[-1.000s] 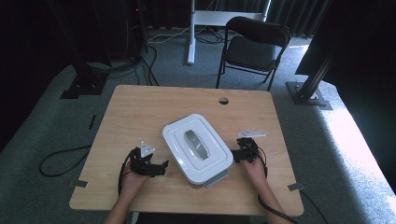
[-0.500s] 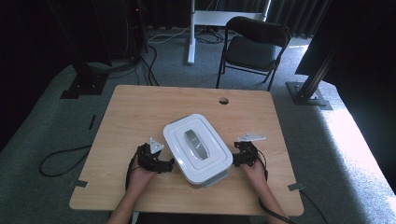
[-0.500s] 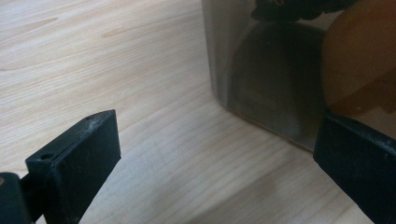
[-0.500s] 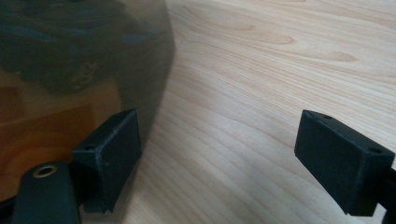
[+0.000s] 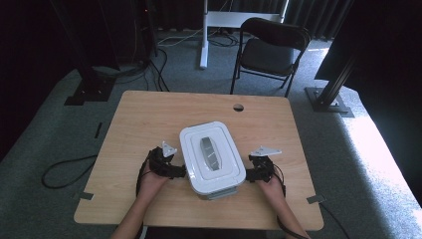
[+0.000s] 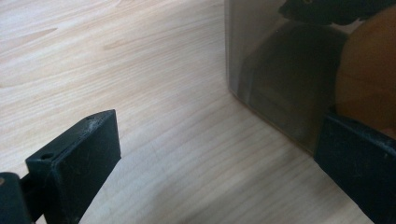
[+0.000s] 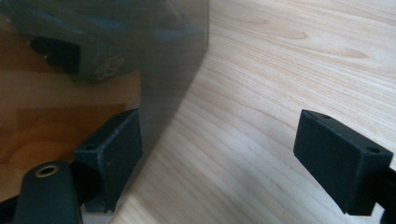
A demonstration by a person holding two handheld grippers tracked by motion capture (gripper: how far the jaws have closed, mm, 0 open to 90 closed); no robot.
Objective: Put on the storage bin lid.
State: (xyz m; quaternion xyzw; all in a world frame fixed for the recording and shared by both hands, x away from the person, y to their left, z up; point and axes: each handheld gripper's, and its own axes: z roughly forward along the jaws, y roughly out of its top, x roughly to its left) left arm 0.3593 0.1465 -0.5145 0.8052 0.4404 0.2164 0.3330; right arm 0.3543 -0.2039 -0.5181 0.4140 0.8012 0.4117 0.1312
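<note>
High view: both grippers have closed in on the white-lidded container (image 5: 211, 160); left gripper (image 5: 175, 171) and right gripper (image 5: 249, 174) flank it on the tabletop (image 5: 144, 119), jaws spread wide.

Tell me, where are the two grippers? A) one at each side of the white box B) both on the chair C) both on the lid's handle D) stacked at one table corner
A: the left gripper and right gripper flank the white box on the table.
</note>
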